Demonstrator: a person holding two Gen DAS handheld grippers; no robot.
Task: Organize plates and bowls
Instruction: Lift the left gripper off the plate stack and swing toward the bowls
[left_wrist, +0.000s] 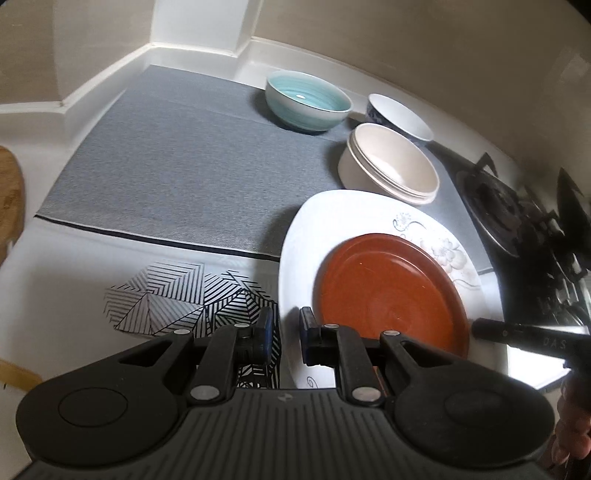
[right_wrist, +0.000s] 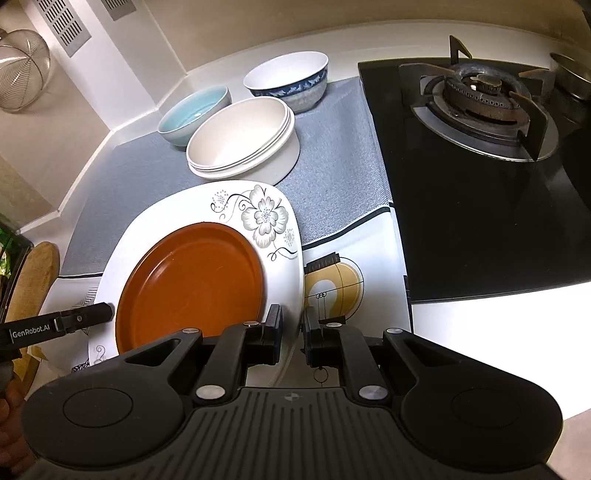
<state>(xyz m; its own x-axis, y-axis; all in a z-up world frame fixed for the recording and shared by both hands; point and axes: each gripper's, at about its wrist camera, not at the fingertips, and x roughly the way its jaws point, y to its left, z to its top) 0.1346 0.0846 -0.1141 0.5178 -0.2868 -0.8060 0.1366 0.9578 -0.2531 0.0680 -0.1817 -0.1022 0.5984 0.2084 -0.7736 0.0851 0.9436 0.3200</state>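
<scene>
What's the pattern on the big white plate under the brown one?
The white plate has grey flowers with black swirling stems near its corner, clearest in the right wrist view.

You can't see the near edge of the square white floral plate (right_wrist: 280, 266) — your right gripper (right_wrist: 291, 334) covers it. The black-and-white striped mat (left_wrist: 166, 295) runs under that plate, and the wooden board (left_wrist: 9, 206) is cut off at frame left.
</scene>
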